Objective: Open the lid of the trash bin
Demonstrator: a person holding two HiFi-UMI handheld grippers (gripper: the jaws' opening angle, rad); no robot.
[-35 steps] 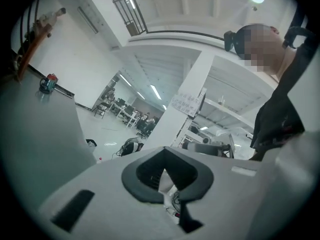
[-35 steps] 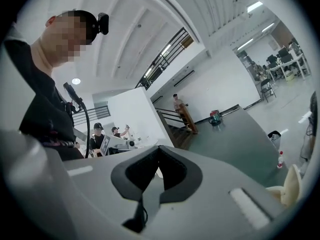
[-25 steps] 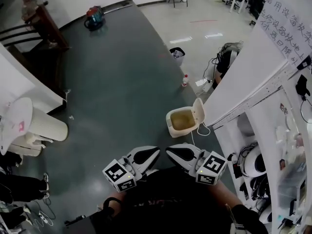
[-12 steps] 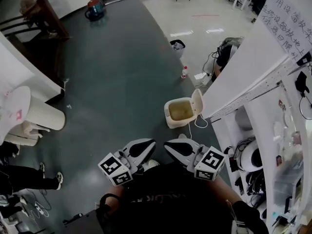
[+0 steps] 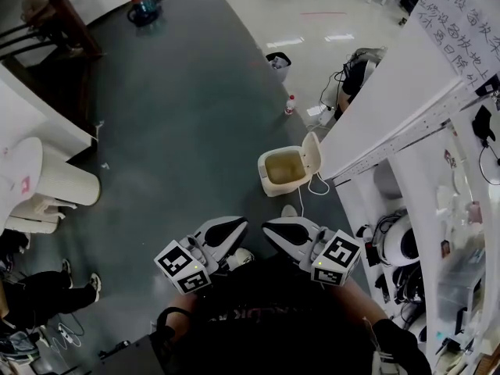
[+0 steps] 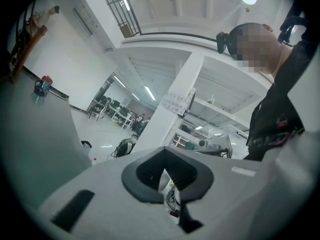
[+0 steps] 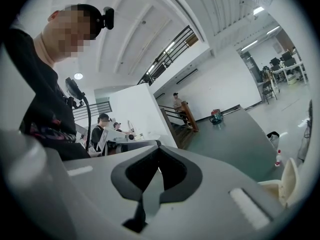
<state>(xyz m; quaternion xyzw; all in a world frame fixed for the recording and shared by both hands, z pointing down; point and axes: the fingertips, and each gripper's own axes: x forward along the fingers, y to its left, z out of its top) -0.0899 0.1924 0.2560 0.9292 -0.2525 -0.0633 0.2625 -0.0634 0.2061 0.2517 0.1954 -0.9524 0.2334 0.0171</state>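
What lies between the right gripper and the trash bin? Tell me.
Dark floor with a thin white cable, between right gripper and trash bin, in the head view.

Trash bin (image 5: pixel 273 187): recorded cream, raised lid (image 5: pixel 312 151) the same cream, inside yellow-brown. Left gripper (image 5: pixel 234 226), right gripper (image 5: pixel 275 231): noted pale grey with black pads (image 5: pixel 229 229); marker cubes (image 5: pixel 182 266) patterned in black-and-white squares. Floor (image 5: pixel 180 116): logged dark teal-grey, pale and glossy beyond. Bottle (image 5: pixel 290 105): clear, red-capped
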